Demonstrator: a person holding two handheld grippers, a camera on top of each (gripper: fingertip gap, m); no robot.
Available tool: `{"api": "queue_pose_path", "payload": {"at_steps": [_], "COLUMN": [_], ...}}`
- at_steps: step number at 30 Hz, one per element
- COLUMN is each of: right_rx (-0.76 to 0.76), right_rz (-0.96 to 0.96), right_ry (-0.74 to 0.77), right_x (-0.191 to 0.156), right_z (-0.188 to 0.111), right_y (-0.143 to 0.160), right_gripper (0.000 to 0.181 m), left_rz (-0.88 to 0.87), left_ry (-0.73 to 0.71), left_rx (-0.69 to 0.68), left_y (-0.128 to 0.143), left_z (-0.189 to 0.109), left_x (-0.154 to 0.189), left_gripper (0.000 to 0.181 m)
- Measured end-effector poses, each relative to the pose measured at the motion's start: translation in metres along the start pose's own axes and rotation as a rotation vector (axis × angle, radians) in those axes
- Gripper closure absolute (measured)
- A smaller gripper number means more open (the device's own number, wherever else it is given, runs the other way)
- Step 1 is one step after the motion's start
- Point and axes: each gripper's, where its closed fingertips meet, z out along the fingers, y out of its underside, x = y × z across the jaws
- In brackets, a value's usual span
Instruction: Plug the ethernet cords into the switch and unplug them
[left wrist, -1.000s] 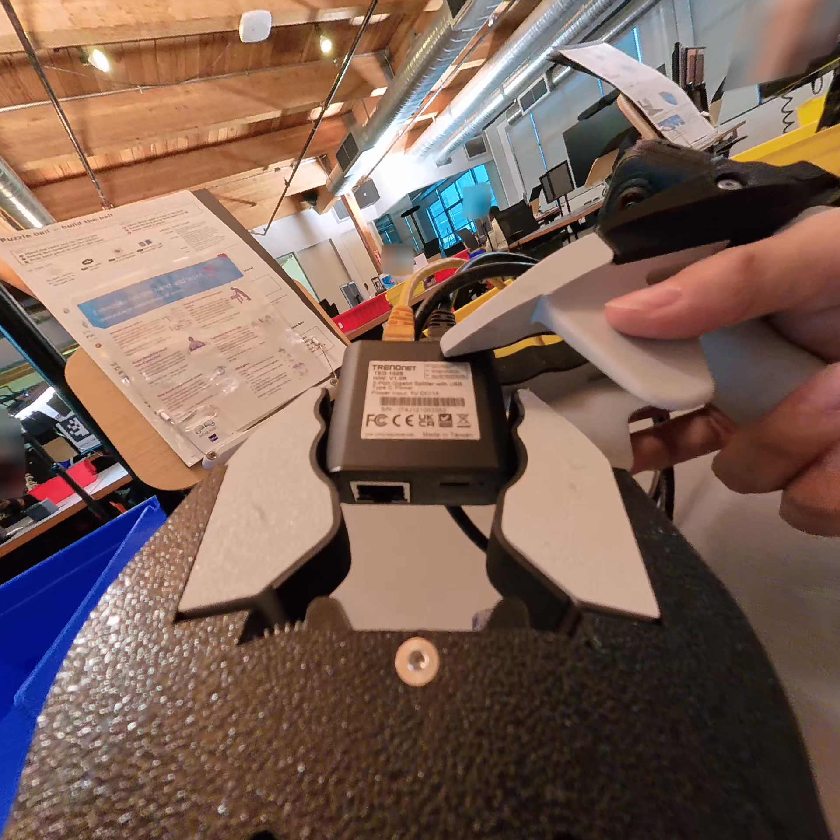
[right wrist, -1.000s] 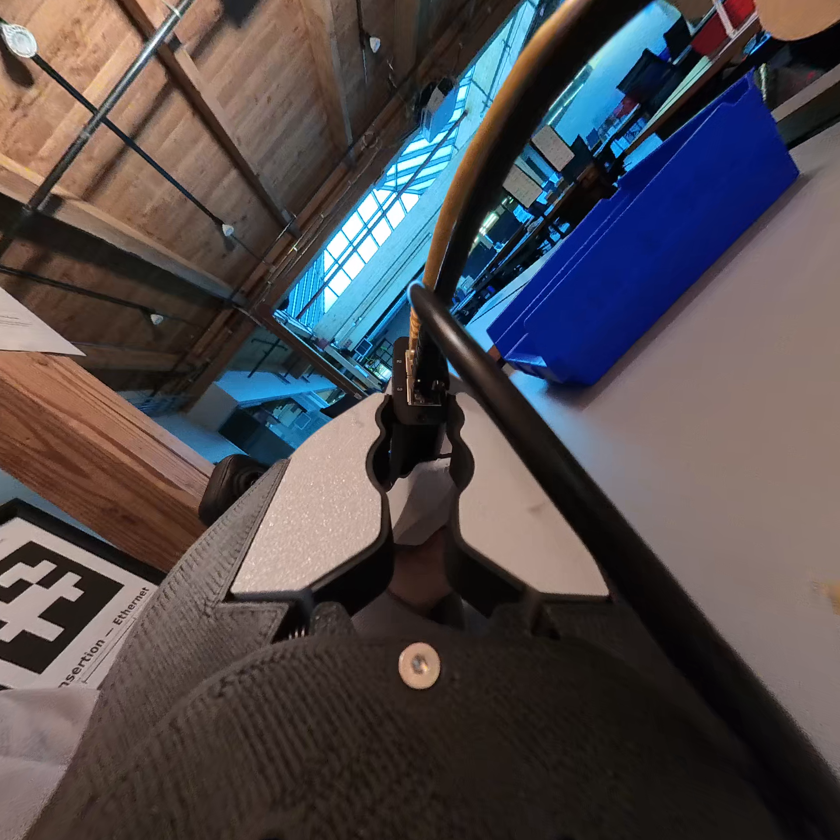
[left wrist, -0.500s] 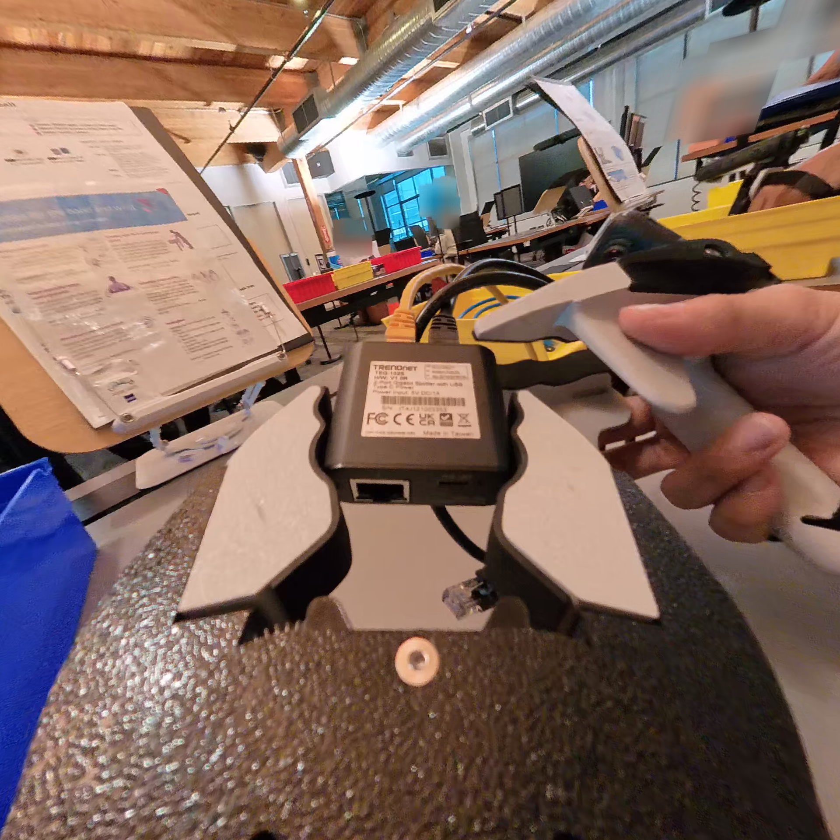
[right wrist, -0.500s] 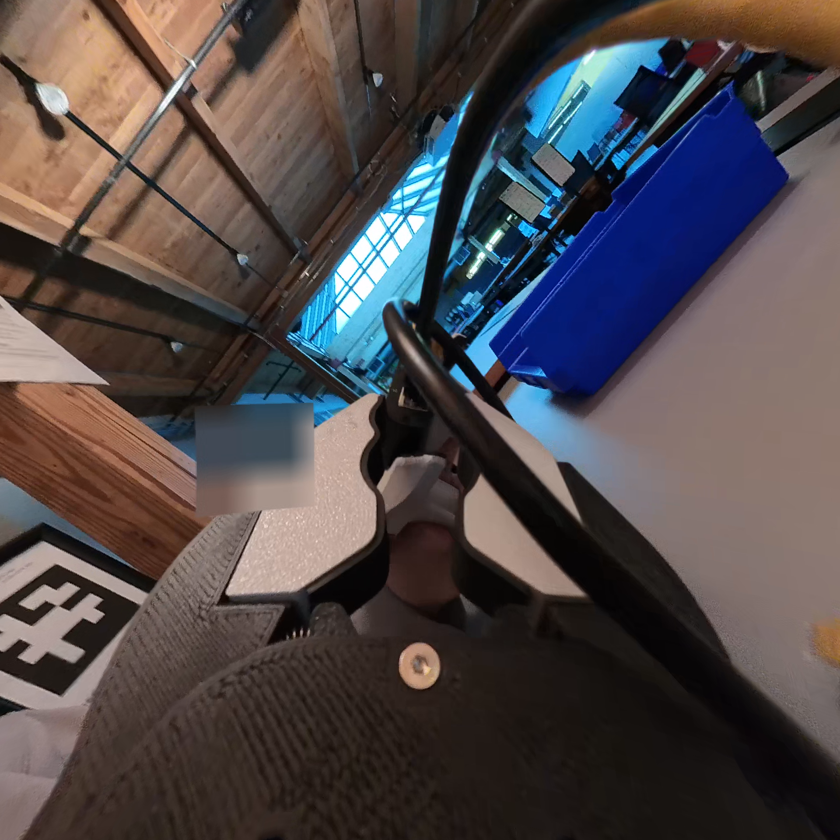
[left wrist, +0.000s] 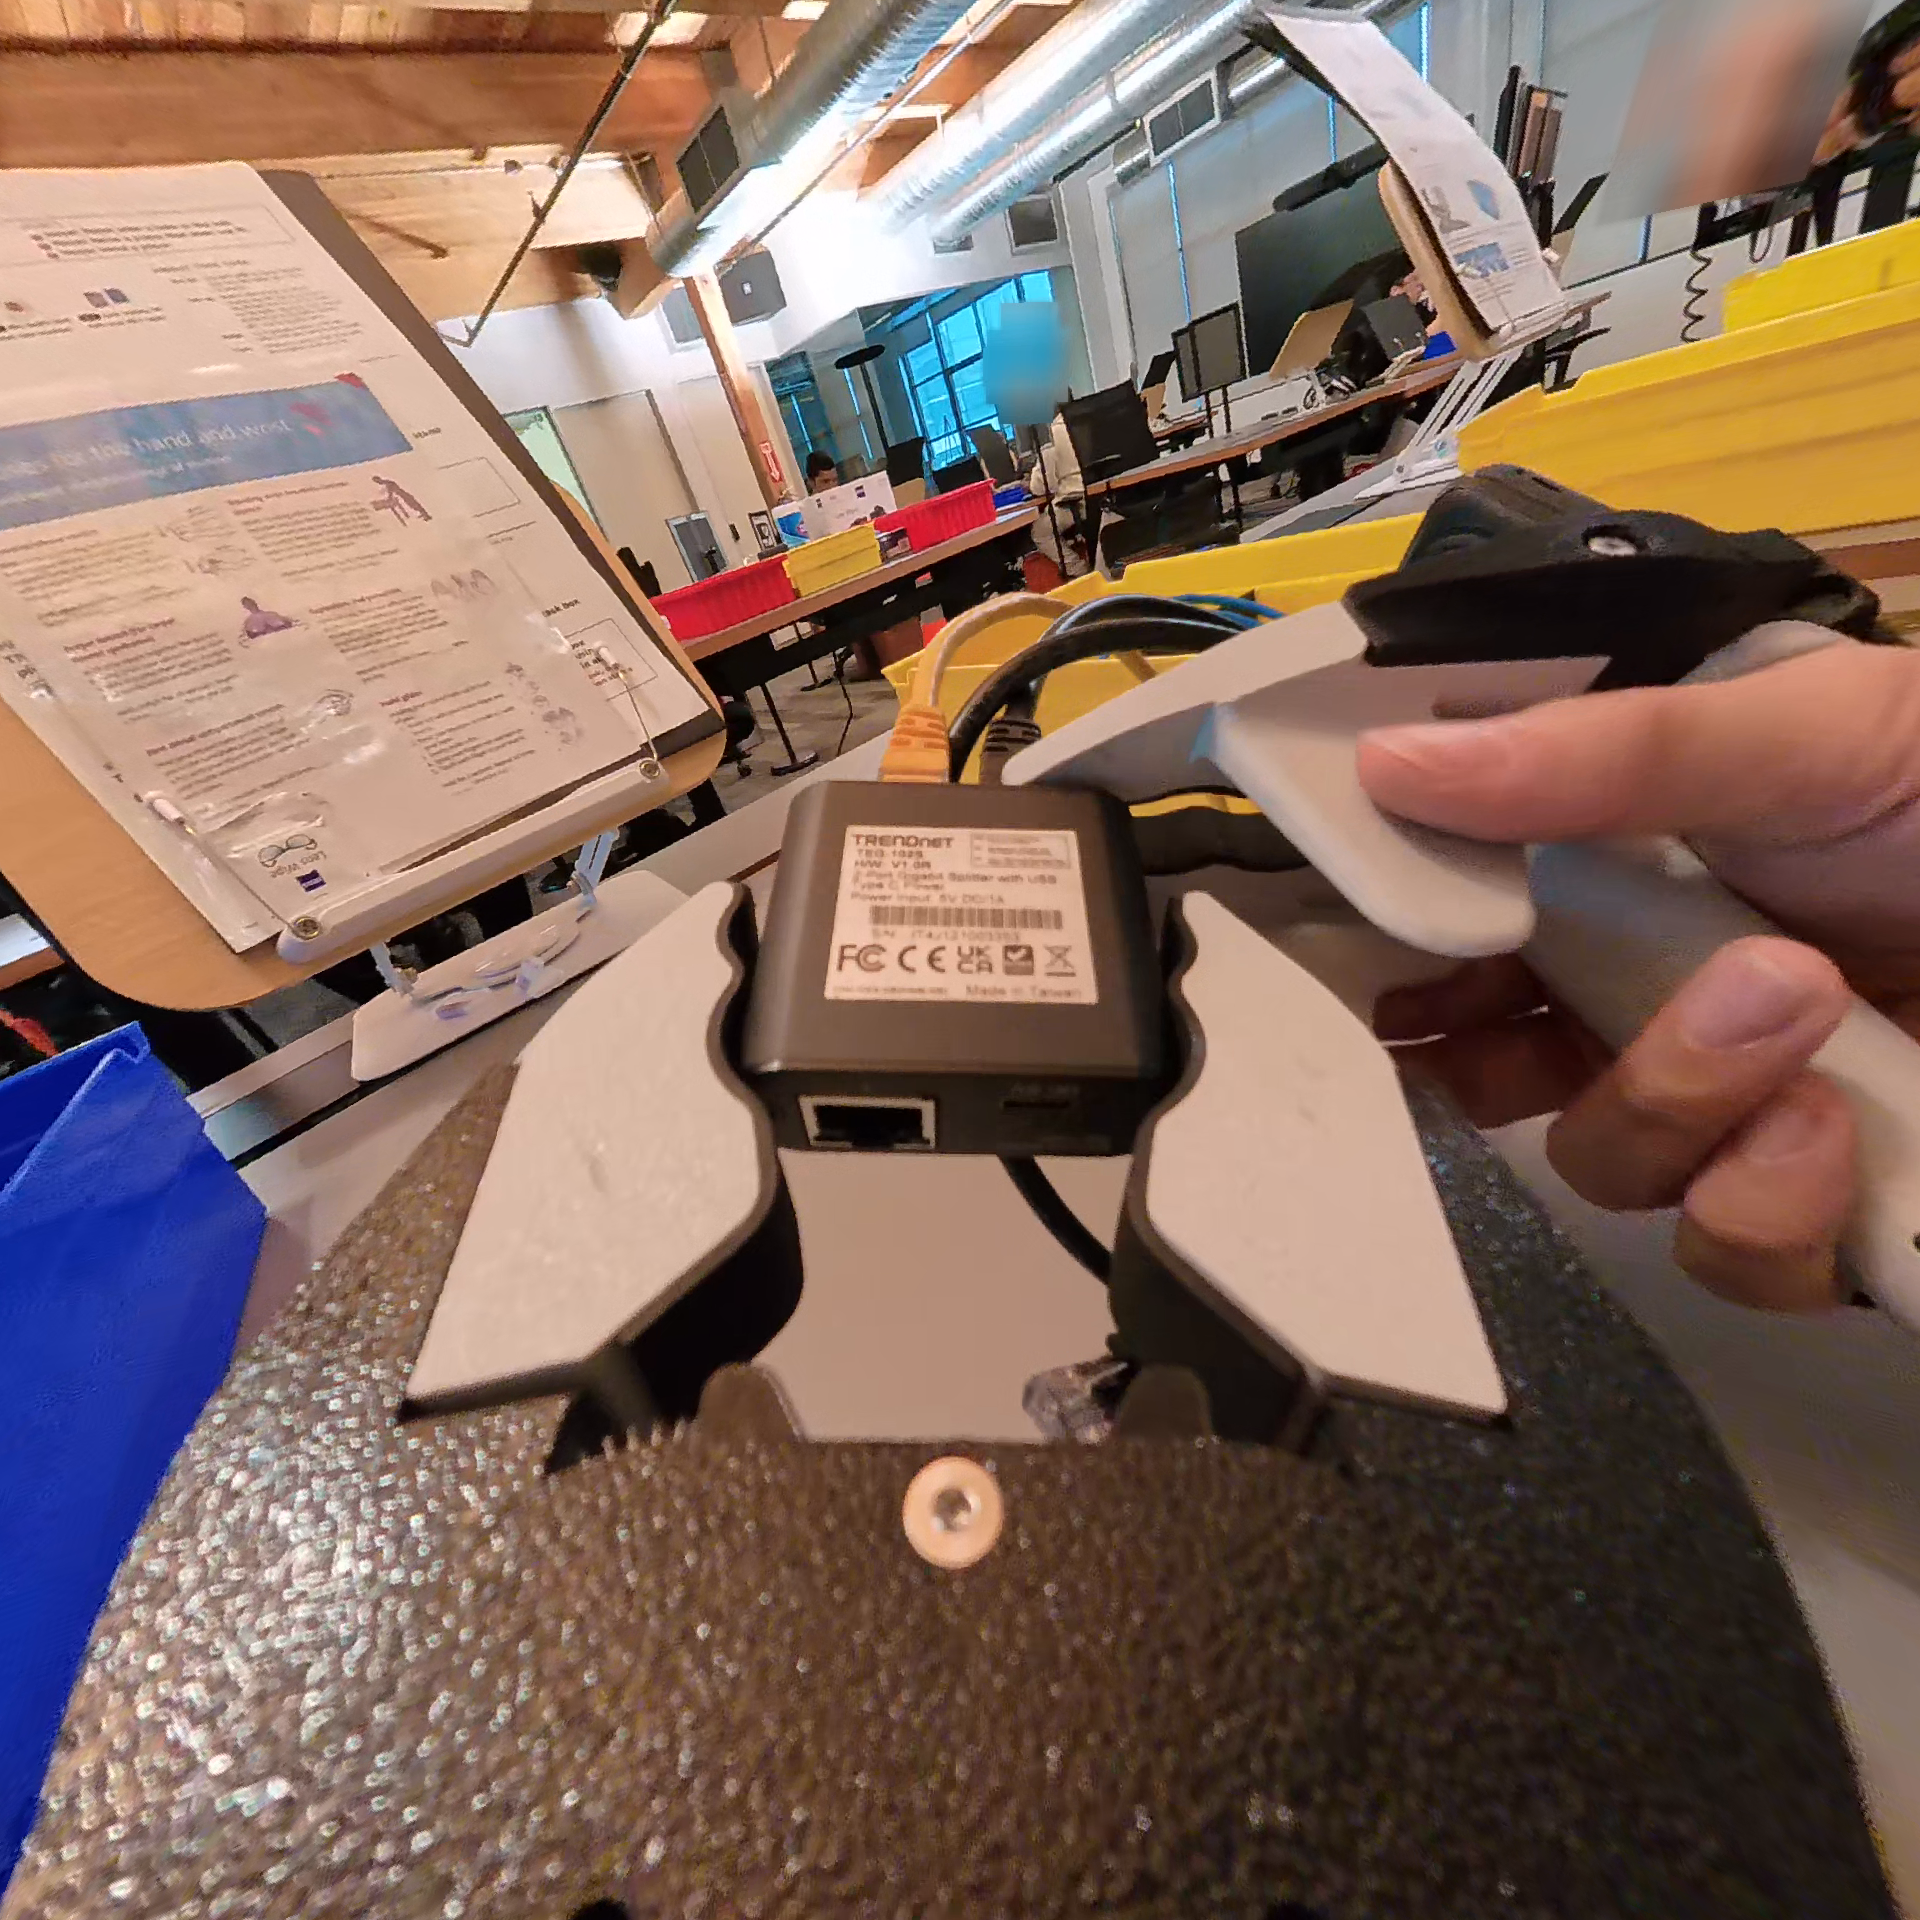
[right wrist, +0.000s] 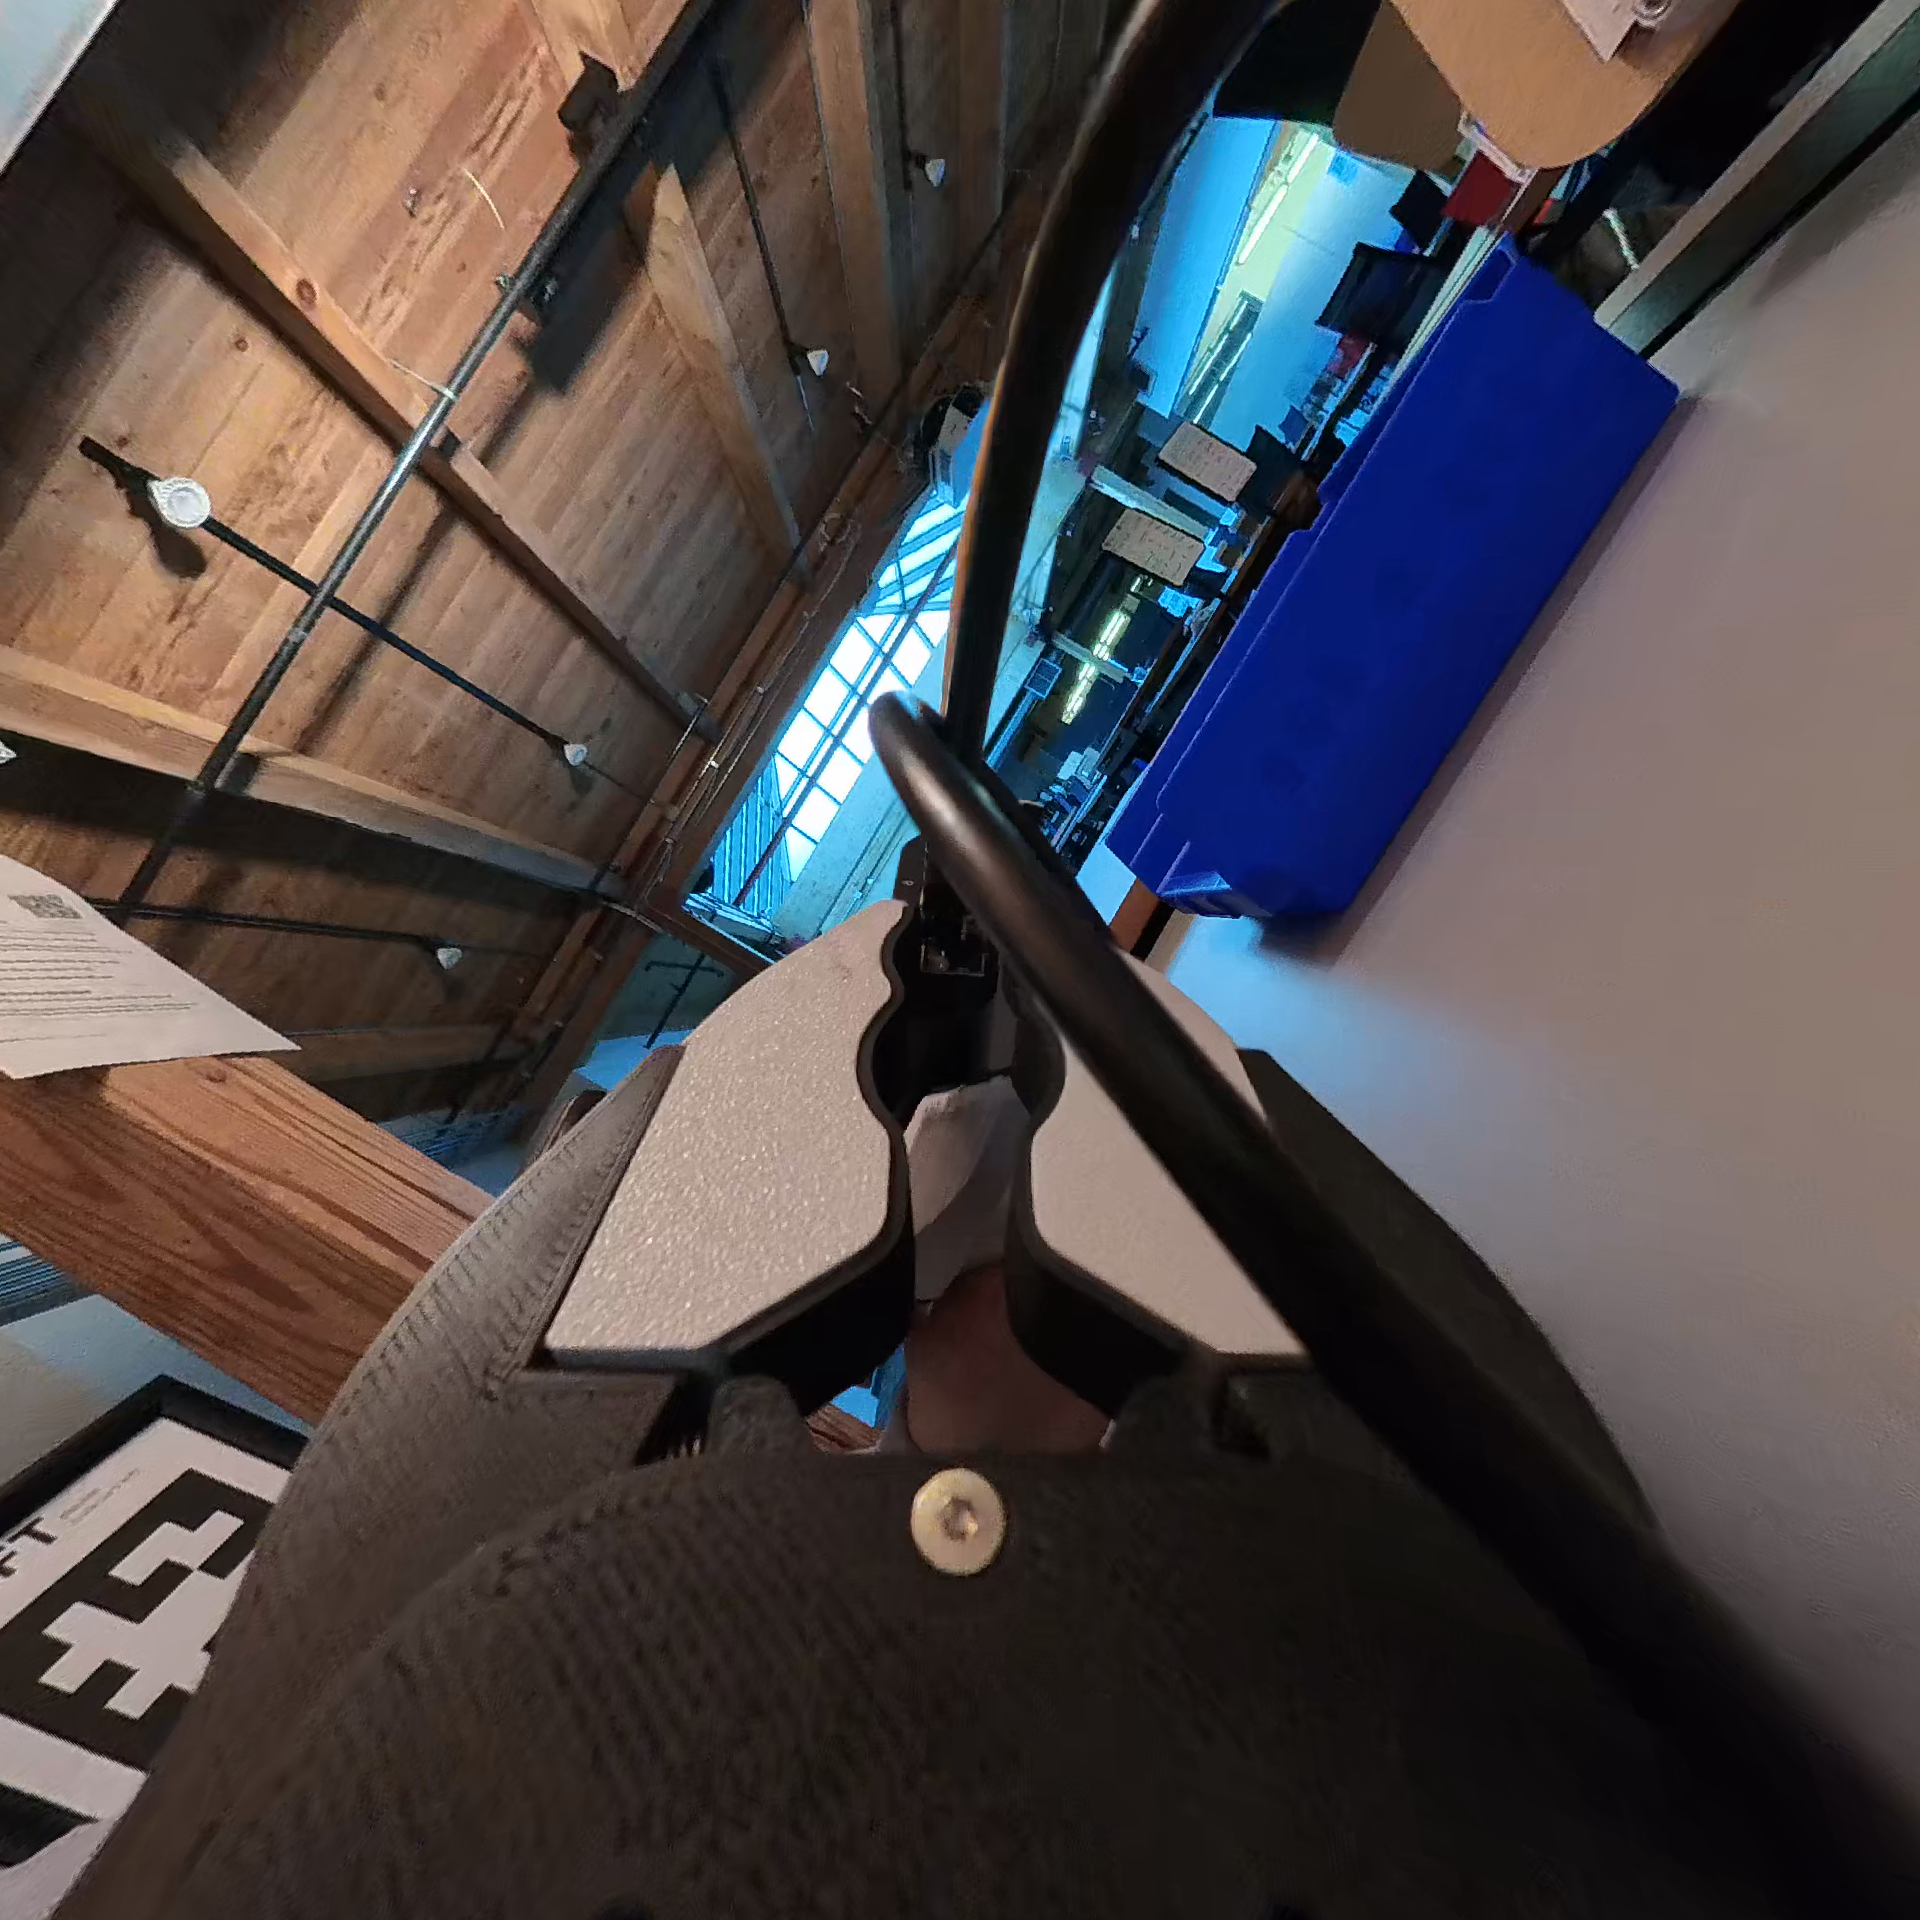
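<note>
Item: black switch, a small box with a white label on its upper face, clamped by its two sides between the fingers of the left gripper and held clear above the grey table. Orientation: long axis runs along the gripper fingers, near end toward the camera showing one empty ethernet port and a smaller slot beside it; far end points away toward the yellow bins. Far end fittings: orange cord seated in its port; black cord beside it, its plug hidden behind the right gripper's near finger. Right gripper, held by a hand, sits at that far end; in its own view its fingers are drawn close around a dark plug body, grip apparently closed on it, with the black cable looping across the lens. Change over the last second: the whole assembly has tipped down from a ceiling-facing tilt to near level, a clear loose plug has come into sight under the switch, and the orange cord has left the right wrist view. Judgement: one black cord appears already pulled free and dangling; the plug now gripped is probably the next to be worked at the far end
</note>
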Motion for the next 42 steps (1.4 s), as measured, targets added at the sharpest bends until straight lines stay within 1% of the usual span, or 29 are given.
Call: {"api": "queue_pose_path", "payload": {"at_steps": [10,16,19,23,25,26,28,31,34,35,39,42], "right_rx": [-0.043,-0.094,-0.116,-0.108,-0.099,-0.097,-0.104,-0.108,-0.114,-0.113,-0.117,-0.135], "right_rz": [-0.022,-0.118,-0.162,-0.142,-0.113,-0.116,-0.119,-0.117,-0.111,-0.111,-0.136,-0.106], "right_ry": [-0.037,-0.064,-0.048,-0.064,-0.081,-0.088,-0.093,-0.094,-0.102,-0.107,-0.096,-0.121], "right_x": [0.009,0.007,0.009,0.012,0.011,0.011,0.01,0.009,0.01,0.01,0.011,0.011], "right_z": [-0.003,-0.003,-0.003,-0.004,-0.004,-0.003,-0.004,-0.004,-0.003,-0.003,-0.004,-0.004], "right_y": [0.0,-0.001,-0.002,-0.002,-0.003,-0.004,-0.005,-0.005,-0.004,-0.004,-0.007,-0.005], "right_gripper": [0.168,0.168,0.168,0.168,0.168,0.165,0.168,0.168,0.168,0.168,0.168,0.168], "left_rz": [0.059,0.07,0.049,0.032,0.085,0.106,0.088,-0.009,0.057,0.049,-0.066,-0.001], "left_ry": [-0.064,-0.104,-0.101,-0.099,-0.14,-0.161,-0.157,-0.105,-0.157,-0.163,-0.131,-0.137], "left_rx": [-0.035,-0.021,-0.025,-0.035,-0.041,-0.047,-0.042,-0.009,-0.002,-0.01,-0.008,-0.006], "left_y": [0.009,0.007,0.009,0.012,0.01,0.009,0.009,0.009,0.009,0.009,0.011,0.01], "left_z": [0.005,0.006,0.007,0.008,0.008,0.008,0.009,0.01,0.008,0.009,0.012,0.009], "left_x": [0.0,-0.001,0.0,0.001,-0.001,-0.002,-0.001,0.001,-0.002,-0.001,0.002,0.0], "left_gripper": [0.108,0.108,0.108,0.108,0.108,0.108,0.108,0.108,0.108,0.108,0.108,0.108]}}
